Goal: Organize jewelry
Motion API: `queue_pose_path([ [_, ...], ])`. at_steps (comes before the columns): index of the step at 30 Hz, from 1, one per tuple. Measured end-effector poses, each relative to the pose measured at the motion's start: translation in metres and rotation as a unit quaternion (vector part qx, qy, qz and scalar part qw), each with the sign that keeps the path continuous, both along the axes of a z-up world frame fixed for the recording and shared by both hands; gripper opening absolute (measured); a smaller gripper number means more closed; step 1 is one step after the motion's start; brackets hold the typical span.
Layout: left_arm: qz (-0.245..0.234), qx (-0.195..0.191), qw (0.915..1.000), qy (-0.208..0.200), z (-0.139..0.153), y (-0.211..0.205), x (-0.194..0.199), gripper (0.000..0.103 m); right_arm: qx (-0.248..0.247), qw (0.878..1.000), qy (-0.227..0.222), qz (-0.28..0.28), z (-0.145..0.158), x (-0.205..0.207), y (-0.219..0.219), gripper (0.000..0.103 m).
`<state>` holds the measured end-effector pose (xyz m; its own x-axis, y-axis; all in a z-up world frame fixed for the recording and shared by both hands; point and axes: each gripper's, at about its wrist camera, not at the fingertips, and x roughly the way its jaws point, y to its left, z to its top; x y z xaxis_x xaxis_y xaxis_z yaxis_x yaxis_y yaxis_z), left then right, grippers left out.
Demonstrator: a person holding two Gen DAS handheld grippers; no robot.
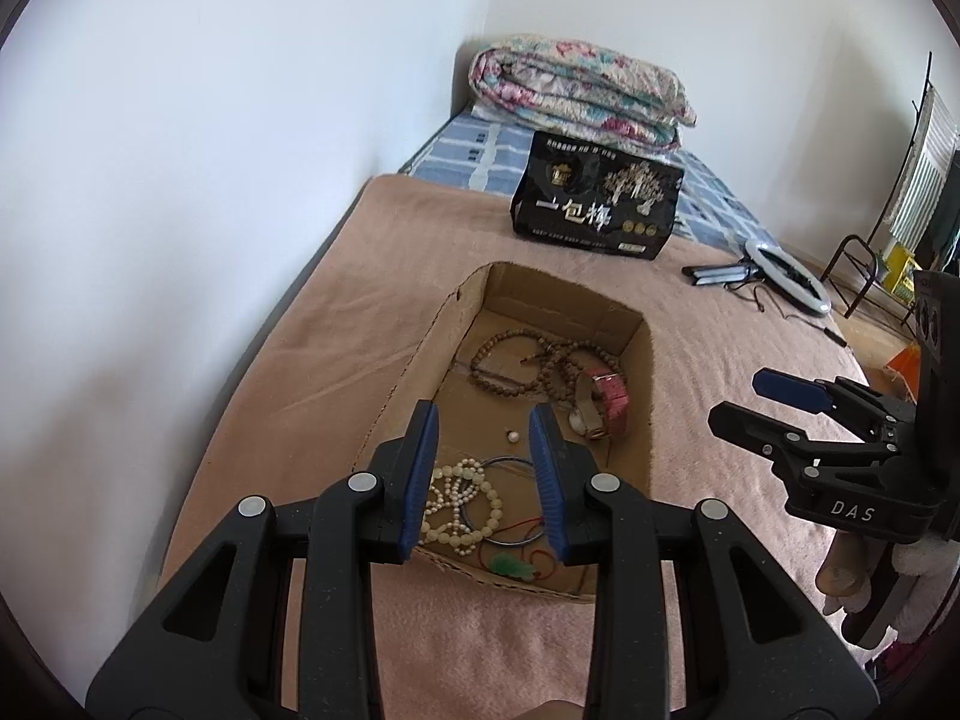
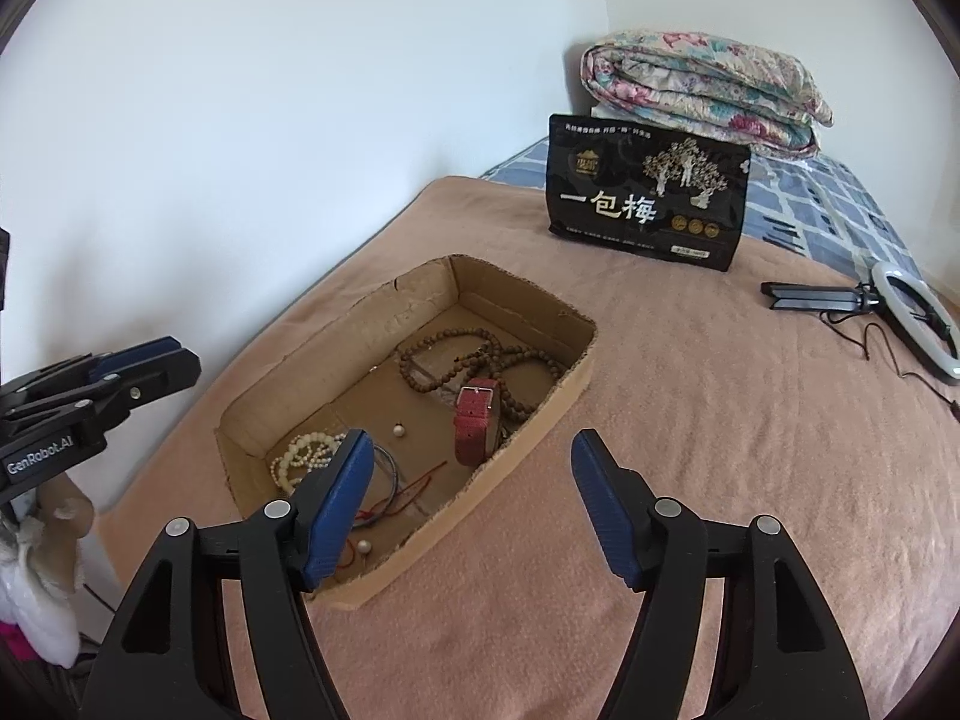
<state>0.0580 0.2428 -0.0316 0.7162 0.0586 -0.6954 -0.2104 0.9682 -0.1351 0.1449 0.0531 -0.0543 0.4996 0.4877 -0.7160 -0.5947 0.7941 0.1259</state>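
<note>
Both tools [image 1: 483,420] [image 2: 474,450] gape empty over the cardboard box [image 2: 288,372]; brown beads [image 2: 480,360] (long strand) tangle beside a red watch [image 2: 474,420].

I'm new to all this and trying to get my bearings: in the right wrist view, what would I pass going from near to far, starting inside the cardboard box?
Loose pearl → white bead necklace → red watch strap → brown wooden bead strand → black snack bag → folded floral quilt.

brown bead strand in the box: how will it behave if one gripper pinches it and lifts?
The brown bead strand lies in slack, overlapping loops, so it will probably drape limply. It crosses the red watch strap and may drag it. The beads look round and may slip between flat pads.
</note>
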Motion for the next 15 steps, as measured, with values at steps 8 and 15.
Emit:
queue_pose_path([
  [8, -0.014, 0.026, 0.9991, -0.031, 0.017, -0.041, -0.026, 0.043, -0.004, 1.000, -0.026, -0.013, 0.018, -0.012, -0.027, 0.075],
  [15, -0.034, 0.041, 0.9973, -0.050, 0.029, -0.079, -0.047, 0.057, -0.011, 0.999, -0.043, -0.024, 0.029, -0.026, -0.061, 0.076],
])
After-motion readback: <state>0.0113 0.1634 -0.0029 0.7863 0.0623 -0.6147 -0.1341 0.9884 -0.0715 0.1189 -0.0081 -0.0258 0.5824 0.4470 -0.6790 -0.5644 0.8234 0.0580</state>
